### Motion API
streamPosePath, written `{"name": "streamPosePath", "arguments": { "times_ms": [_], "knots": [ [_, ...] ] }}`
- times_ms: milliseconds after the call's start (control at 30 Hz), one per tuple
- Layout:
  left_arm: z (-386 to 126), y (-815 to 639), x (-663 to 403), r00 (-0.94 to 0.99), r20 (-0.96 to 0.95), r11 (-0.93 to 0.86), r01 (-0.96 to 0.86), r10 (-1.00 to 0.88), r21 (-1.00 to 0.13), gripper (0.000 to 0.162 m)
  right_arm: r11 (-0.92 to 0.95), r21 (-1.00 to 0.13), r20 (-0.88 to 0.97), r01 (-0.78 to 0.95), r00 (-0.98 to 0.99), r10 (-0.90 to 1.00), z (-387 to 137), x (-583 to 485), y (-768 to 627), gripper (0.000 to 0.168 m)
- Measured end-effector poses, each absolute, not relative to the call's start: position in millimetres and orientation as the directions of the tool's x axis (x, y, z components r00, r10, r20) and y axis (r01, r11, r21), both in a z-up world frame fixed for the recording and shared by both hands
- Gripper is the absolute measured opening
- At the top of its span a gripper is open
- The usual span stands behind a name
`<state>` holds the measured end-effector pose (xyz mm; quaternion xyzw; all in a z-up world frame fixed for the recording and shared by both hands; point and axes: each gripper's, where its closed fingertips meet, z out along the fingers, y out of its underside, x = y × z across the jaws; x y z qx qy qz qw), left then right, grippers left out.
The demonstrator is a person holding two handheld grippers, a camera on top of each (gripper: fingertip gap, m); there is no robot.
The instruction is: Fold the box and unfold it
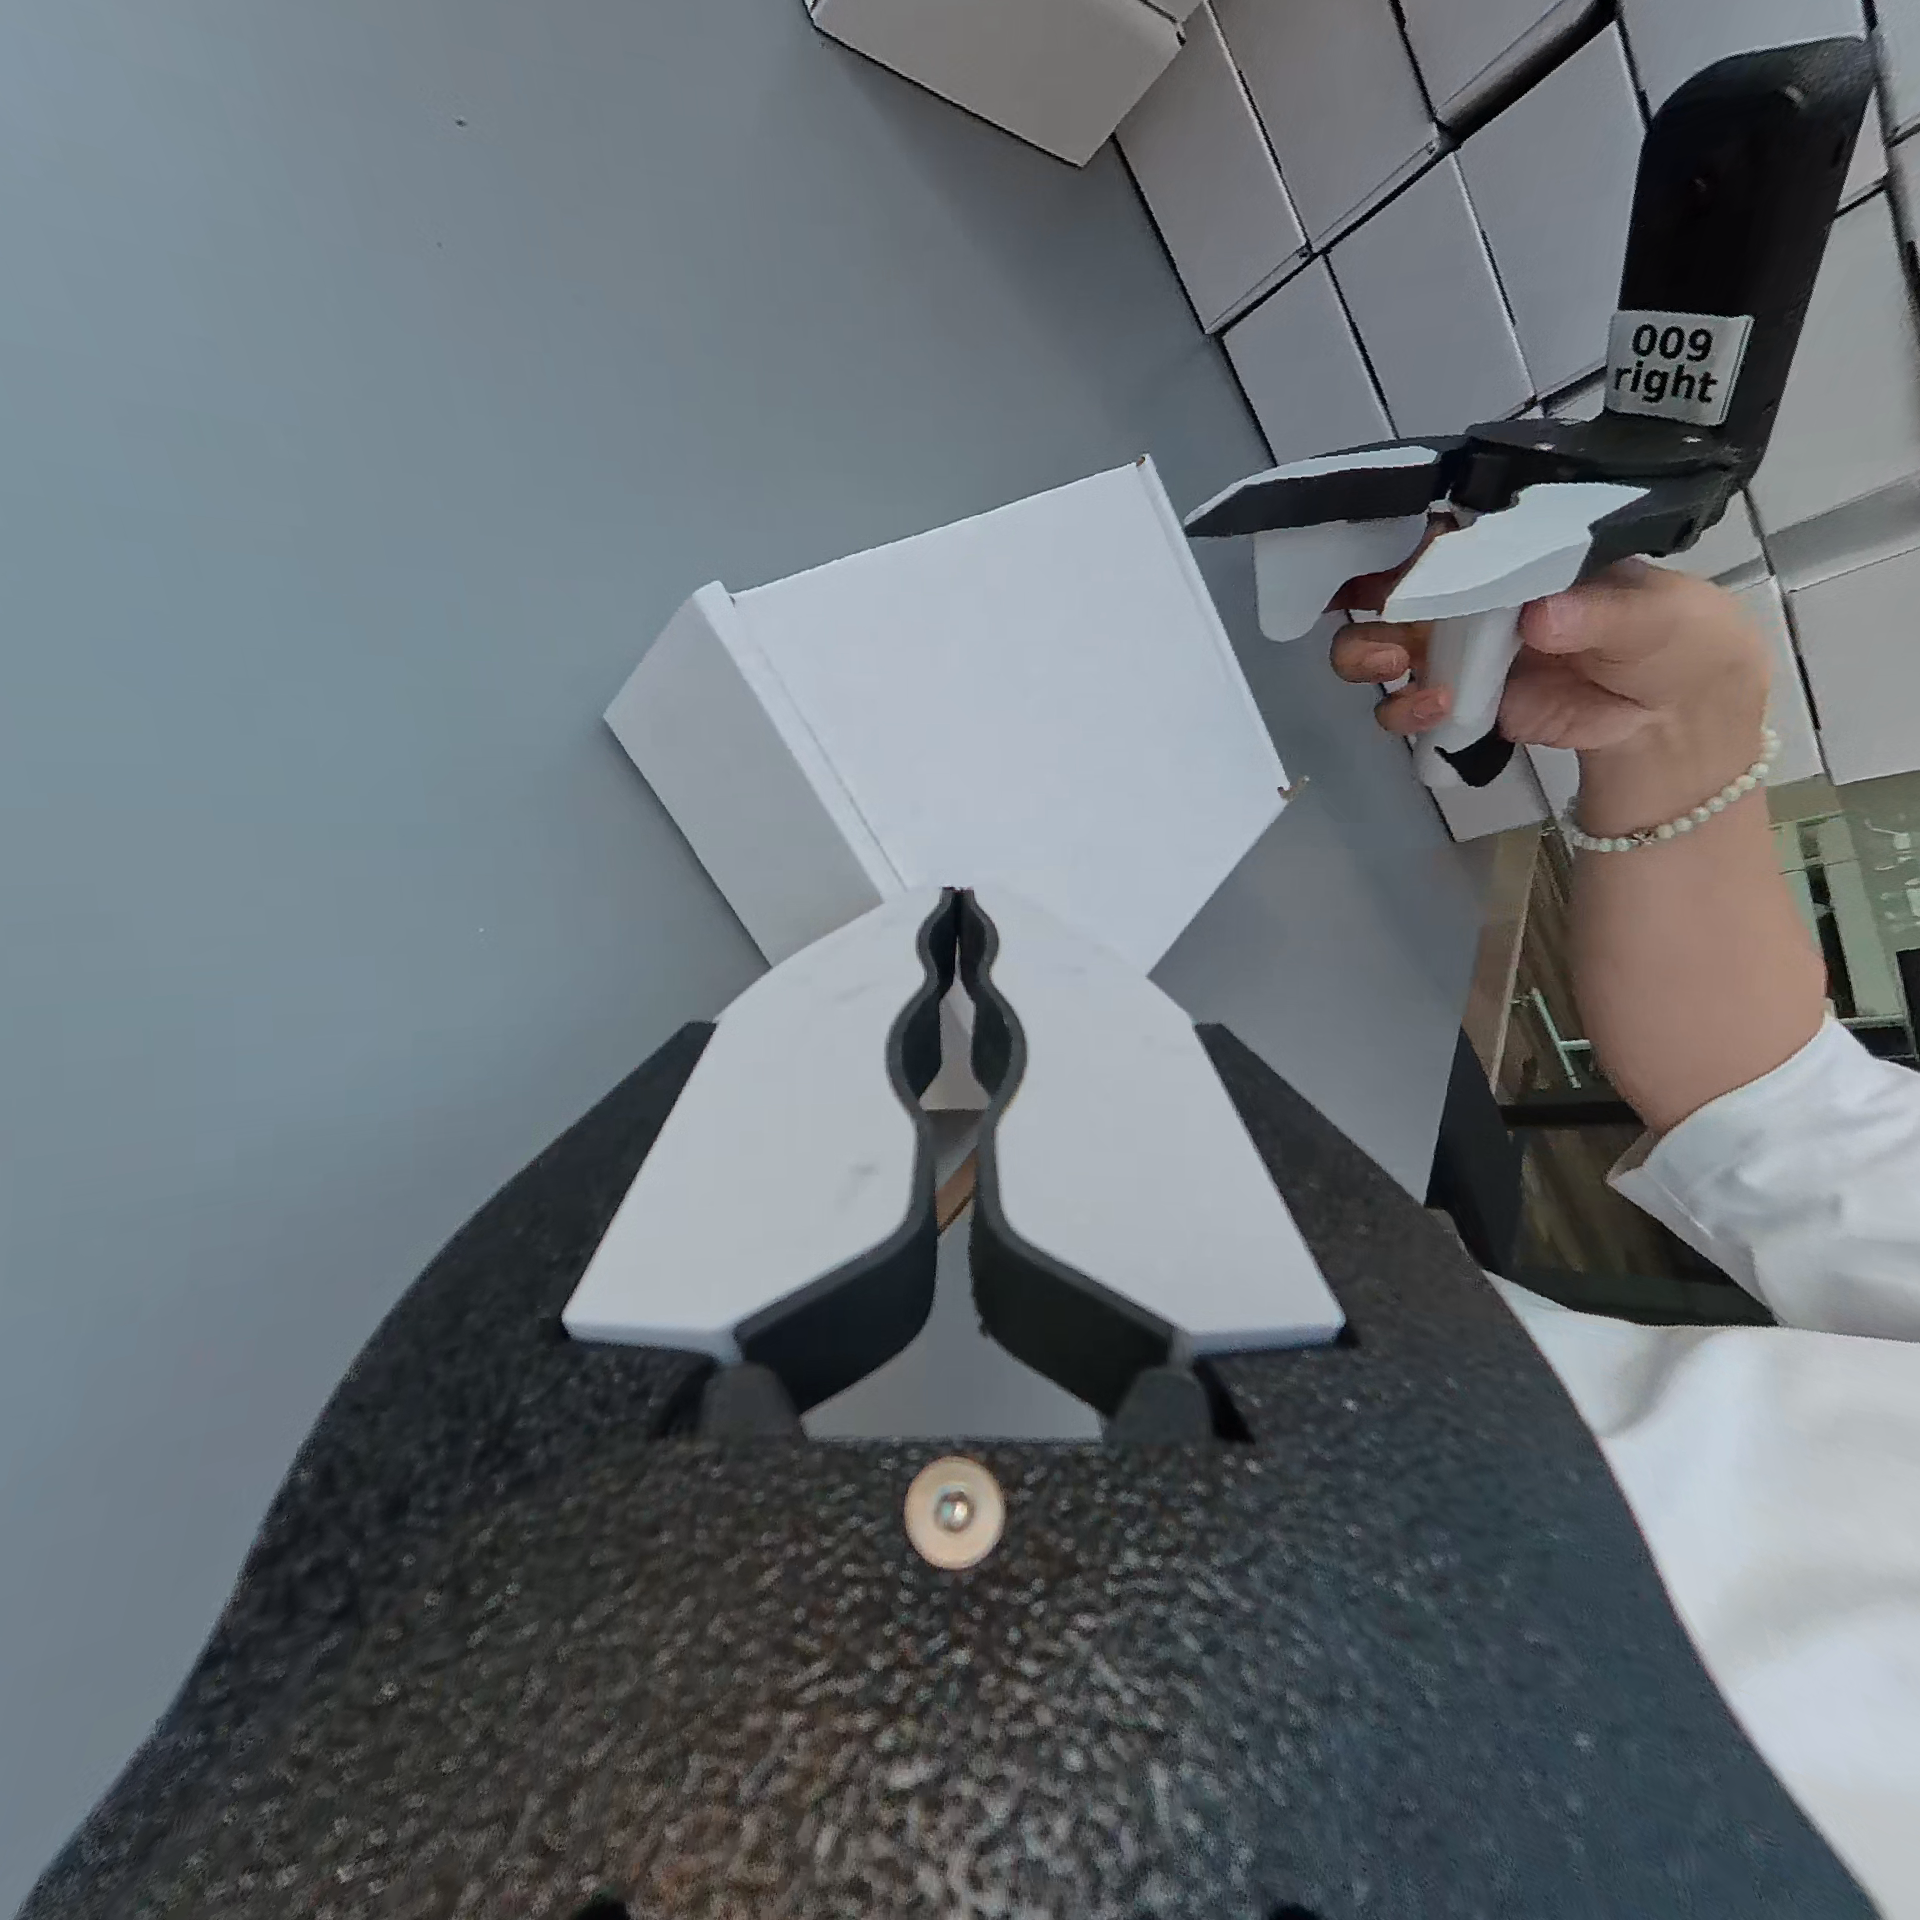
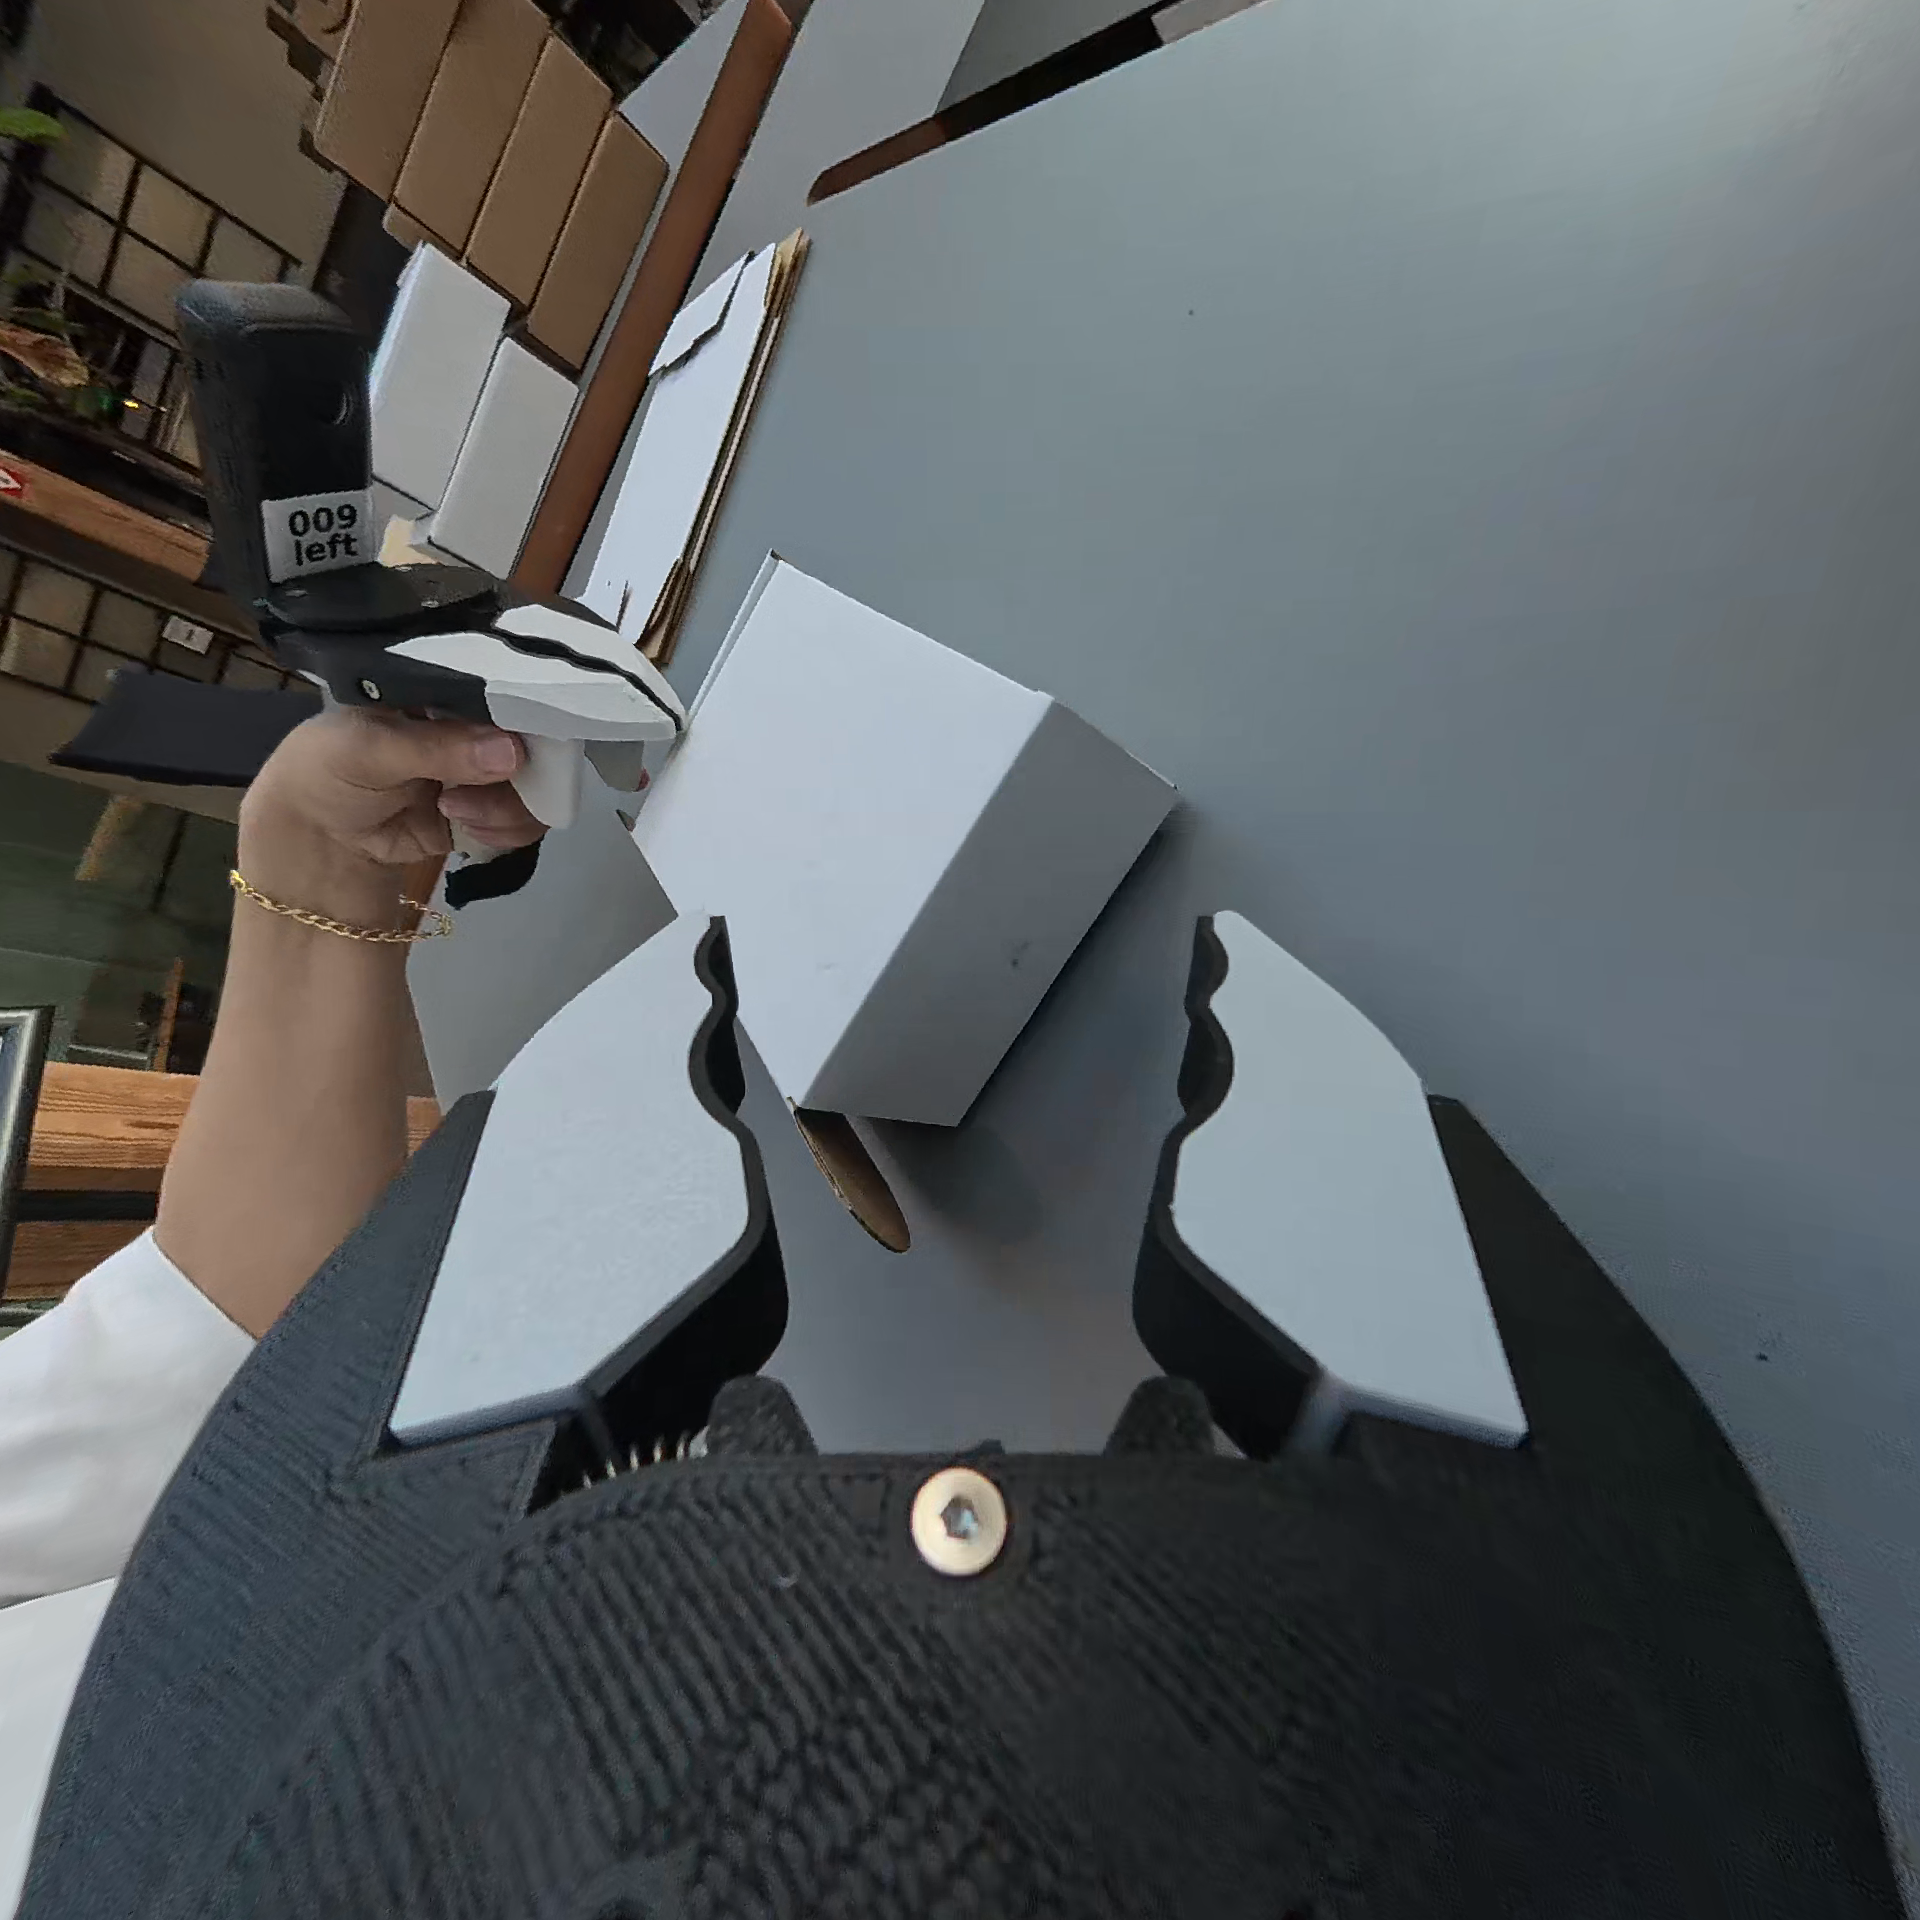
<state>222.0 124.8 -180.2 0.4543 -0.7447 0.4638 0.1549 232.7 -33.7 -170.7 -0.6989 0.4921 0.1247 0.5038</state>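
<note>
A white cardboard box stands folded and closed on the grey table. My left gripper is shut, pinching a near edge of the box; brown cardboard shows between its fingers. In the right wrist view the left gripper meets the box at its upper left edge. A brown-lined flap sticks out at the box's near corner. My right gripper is open and empty, hovering just above the box, with one corner between its fingers. It also shows in the left wrist view, up and to the right of the box.
Stacked white boxes line the table's far side. A pile of flat box blanks lies beyond the box, with brown cartons behind. A person's hands and white sleeves hold both grippers.
</note>
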Motion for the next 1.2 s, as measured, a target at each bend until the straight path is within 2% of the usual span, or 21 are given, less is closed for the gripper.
{"name": "streamPosePath", "arguments": {
  "times_ms": [233, 400, 533, 667, 700, 867, 933, 1067, 1133, 1200],
  "knots": [
    [-182, 131, 223, -0.556, 0.582, 0.164, -0.792, -0.594, -0.588, 0.000, 0.036, -0.474, -0.771, -0.880, 0.395, -0.500, -173, 236, -12, 0.090],
    [-183, 135, 224, -0.553, 0.561, 0.158, -0.785, -0.616, -0.599, 0.000, -0.012, -0.423, -0.780, -0.906, 0.371, -0.503, -180, 239, 5, 0.091],
    [-184, 140, 225, -0.545, 0.552, 0.140, -0.780, -0.631, -0.611, 0.000, 0.003, -0.374, -0.826, -0.927, 0.332, -0.455, -178, 244, 16, 0.087],
    [-183, 138, 224, -0.551, 0.547, 0.122, -0.766, -0.629, -0.632, 0.000, -0.088, -0.346, -0.828, -0.934, 0.348, -0.441, -181, 241, 33, 0.086],
    [-184, 140, 224, -0.555, 0.534, 0.126, -0.759, -0.638, -0.639, 0.000, -0.120, -0.337, -0.826, -0.934, 0.354, -0.438, -183, 238, 36, 0.079],
    [-184, 143, 223, -0.601, 0.484, 0.150, -0.712, -0.636, -0.686, 0.000, -0.106, -0.304, -0.846, -0.947, 0.320, -0.426, -181, 245, 41, 0.075],
    [-182, 144, 220, -0.675, 0.385, 0.231, -0.635, -0.630, -0.737, 0.005, -0.124, -0.307, -0.852, -0.944, 0.331, -0.406, -179, 245, 41, 0.074],
    [-141, 146, 206, -0.839, 0.032, 0.359, -0.265, -0.543, -0.895, 0.017, -0.150, -0.289, -0.903, -0.946, 0.321, -0.284, -164, 240, 34, 0.073],
    [-116, 148, 196, -0.841, -0.171, 0.402, -0.059, -0.513, -0.914, 0.031, -0.163, -0.303, -0.910, -0.939, 0.336, -0.243, -159, 237, 26, 0.073],
    [-102, 151, 185, -0.791, -0.402, 0.493, 0.147, -0.461, -0.857, 0.040, -0.175, -0.280, -0.941, -0.944, 0.305, -0.143, -148, 229, 19, 0.073]
  ]
}}
